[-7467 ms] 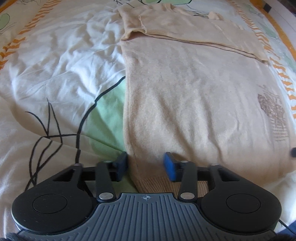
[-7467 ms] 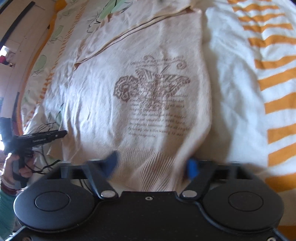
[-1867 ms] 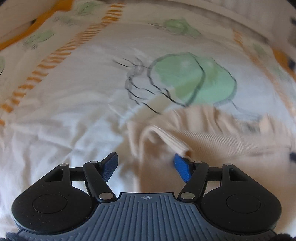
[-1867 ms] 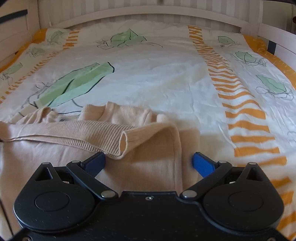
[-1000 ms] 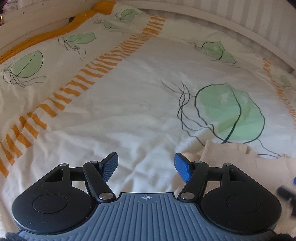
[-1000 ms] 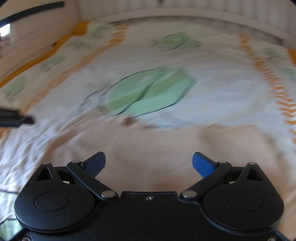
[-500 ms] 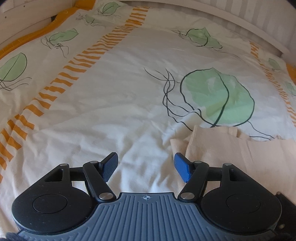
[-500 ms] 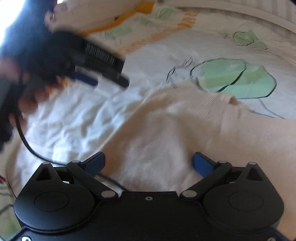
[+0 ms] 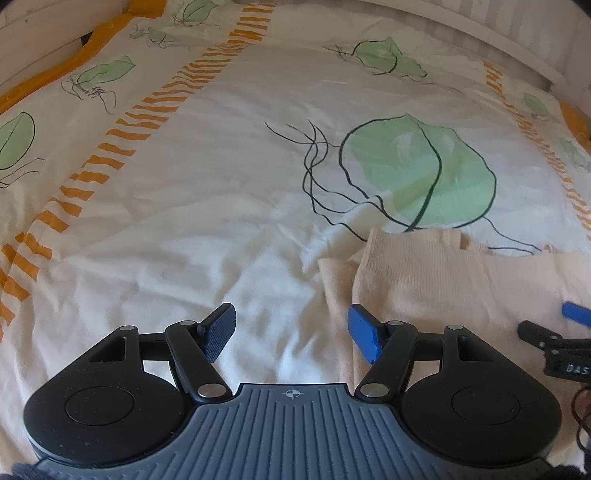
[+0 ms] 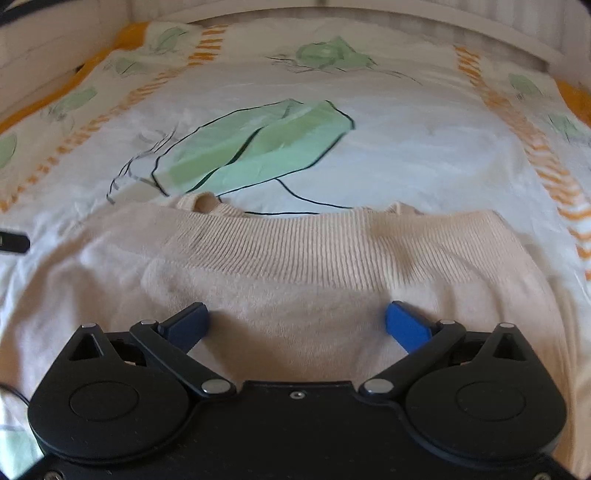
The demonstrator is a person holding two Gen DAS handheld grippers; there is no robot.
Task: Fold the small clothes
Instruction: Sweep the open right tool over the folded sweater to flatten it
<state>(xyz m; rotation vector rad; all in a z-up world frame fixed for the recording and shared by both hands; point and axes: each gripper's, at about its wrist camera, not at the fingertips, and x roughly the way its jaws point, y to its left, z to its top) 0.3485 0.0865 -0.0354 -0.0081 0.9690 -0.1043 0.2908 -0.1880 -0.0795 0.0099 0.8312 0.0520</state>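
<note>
A beige knit sweater (image 10: 295, 266) lies folded over on the bed, its ribbed hem band running across the far edge. My right gripper (image 10: 297, 323) hovers over its middle, open, with only flat fabric below the blue pads. In the left wrist view the sweater's left edge (image 9: 424, 273) shows at the right. My left gripper (image 9: 291, 330) stands open over the bare sheet just left of that edge; its right pad is next to the fabric. The right gripper's blue fingertip (image 9: 576, 314) pokes in at the far right.
A white bed cover (image 9: 184, 221) with green leaf prints and orange dashed stripes spreads all around. A pale bed frame (image 10: 332, 11) runs along the far side. A black cable (image 9: 580, 406) hangs at the right edge of the left view.
The right gripper has swung back from pointing left at the other hand to face the sweater's hem band squarely and has dropped closer. The left gripper rolled a little; both stayed open.
</note>
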